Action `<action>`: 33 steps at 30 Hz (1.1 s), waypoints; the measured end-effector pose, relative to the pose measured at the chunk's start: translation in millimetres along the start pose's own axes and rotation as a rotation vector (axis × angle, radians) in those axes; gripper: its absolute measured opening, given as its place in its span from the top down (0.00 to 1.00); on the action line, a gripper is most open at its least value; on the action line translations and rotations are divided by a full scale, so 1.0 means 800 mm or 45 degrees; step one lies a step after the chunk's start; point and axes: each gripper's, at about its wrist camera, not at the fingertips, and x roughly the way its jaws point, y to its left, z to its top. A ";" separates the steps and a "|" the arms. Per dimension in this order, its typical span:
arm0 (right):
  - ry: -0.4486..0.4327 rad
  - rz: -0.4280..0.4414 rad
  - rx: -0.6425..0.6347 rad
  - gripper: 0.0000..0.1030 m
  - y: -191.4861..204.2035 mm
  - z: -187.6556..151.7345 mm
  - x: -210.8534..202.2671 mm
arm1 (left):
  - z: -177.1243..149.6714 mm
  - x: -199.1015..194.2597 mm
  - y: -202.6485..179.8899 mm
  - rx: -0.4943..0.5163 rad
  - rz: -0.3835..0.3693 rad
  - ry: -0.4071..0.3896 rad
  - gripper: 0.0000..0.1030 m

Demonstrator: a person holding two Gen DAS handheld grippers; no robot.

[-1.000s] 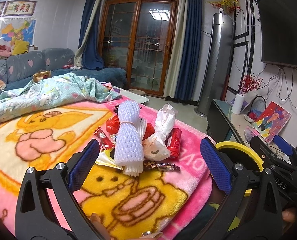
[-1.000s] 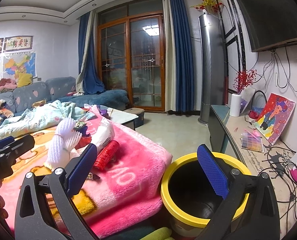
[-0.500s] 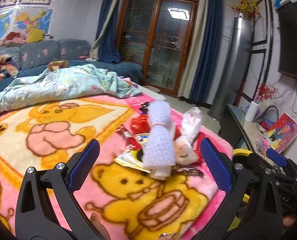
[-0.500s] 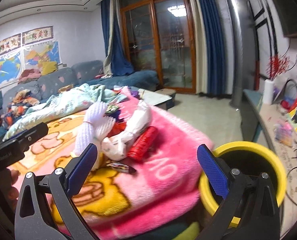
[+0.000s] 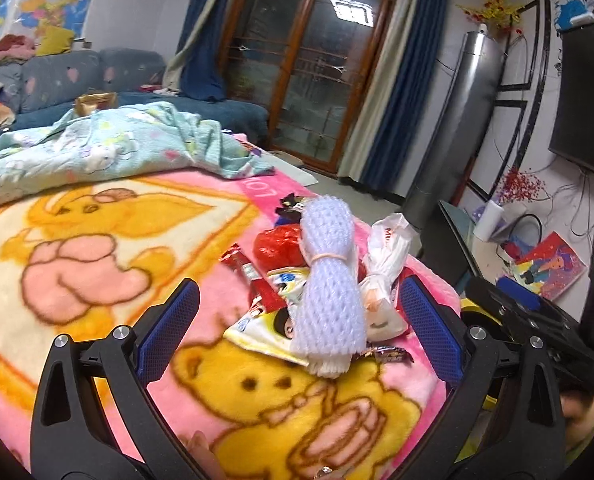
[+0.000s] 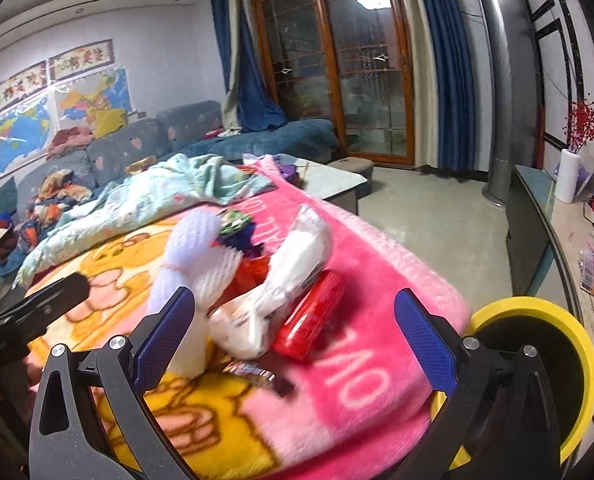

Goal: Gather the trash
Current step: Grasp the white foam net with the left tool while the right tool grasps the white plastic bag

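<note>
A pile of trash lies on a pink cartoon blanket (image 5: 77, 248): a white foam net sleeve (image 5: 331, 296), a knotted white plastic bag (image 5: 381, 276), red wrappers (image 5: 277, 246) and a small dark candy wrapper (image 5: 389, 356). In the right wrist view the same foam net sleeve (image 6: 195, 256), white bag (image 6: 285, 284) and a red can (image 6: 311, 322) show. My left gripper (image 5: 299, 336) is open, its fingers either side of the pile's near end. My right gripper (image 6: 293, 344) is open just short of the can. A yellow-rimmed black bin (image 6: 537, 360) stands at the right.
A pale blue quilt (image 5: 109, 148) is bunched at the blanket's far side, with a blue sofa (image 6: 177, 136) behind. A low TV bench (image 6: 537, 216) with a white vase (image 6: 568, 176) runs along the right wall. Open floor (image 6: 429, 216) lies between.
Both grippers have turned left and moved in toward the trash pile, which now looks larger and nearer. The bin has slid toward the right edge. Both stay open.
</note>
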 end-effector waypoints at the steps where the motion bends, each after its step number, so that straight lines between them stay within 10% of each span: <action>1: 0.004 0.000 0.006 0.06 -0.005 0.005 0.006 | 0.002 0.005 -0.003 0.017 0.012 0.011 0.10; 24: 0.210 0.019 0.082 0.07 -0.037 0.058 0.150 | 0.029 0.106 -0.015 0.000 -0.028 0.248 0.45; 33: 0.319 0.067 0.169 0.61 -0.035 0.048 0.186 | 0.023 0.112 -0.013 -0.008 -0.071 0.295 0.77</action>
